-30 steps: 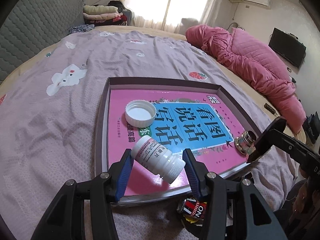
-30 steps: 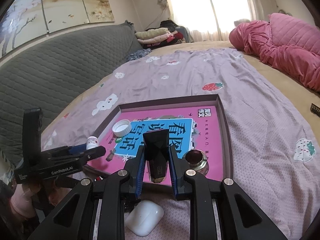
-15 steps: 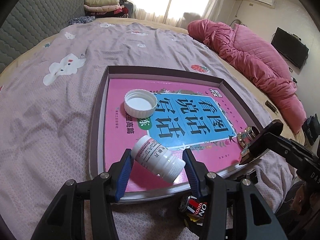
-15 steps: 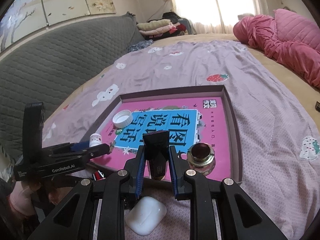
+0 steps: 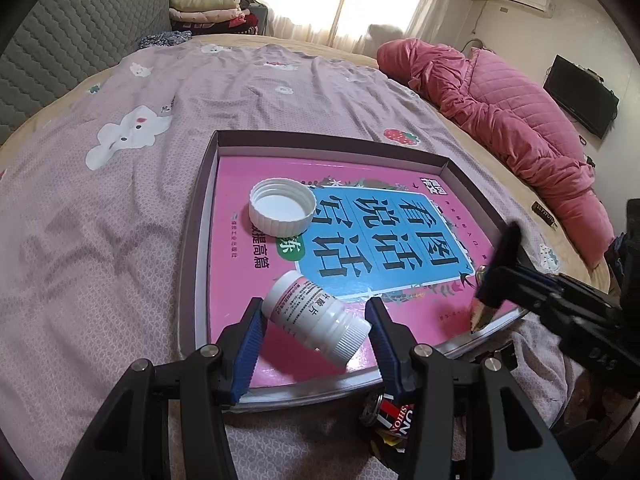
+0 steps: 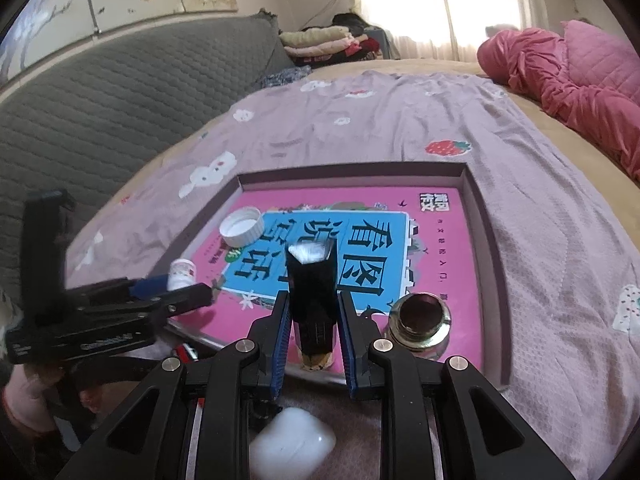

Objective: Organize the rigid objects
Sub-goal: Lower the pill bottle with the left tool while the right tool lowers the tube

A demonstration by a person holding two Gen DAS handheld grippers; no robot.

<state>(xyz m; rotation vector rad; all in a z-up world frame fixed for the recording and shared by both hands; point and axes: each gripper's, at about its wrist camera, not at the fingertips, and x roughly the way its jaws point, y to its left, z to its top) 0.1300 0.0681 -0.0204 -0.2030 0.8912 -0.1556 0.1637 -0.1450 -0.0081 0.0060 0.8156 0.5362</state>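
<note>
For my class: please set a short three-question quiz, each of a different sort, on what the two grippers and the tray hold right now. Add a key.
1. True or false: the white cap is screwed onto the white pill bottle.
2. The right gripper is shut on: A) a black block B) the glass jar C) the white case
3. Fill in: the glass jar stands on the pink ____ in the tray.

Key: 1 false; 2 A, the black block; 3 book.
</note>
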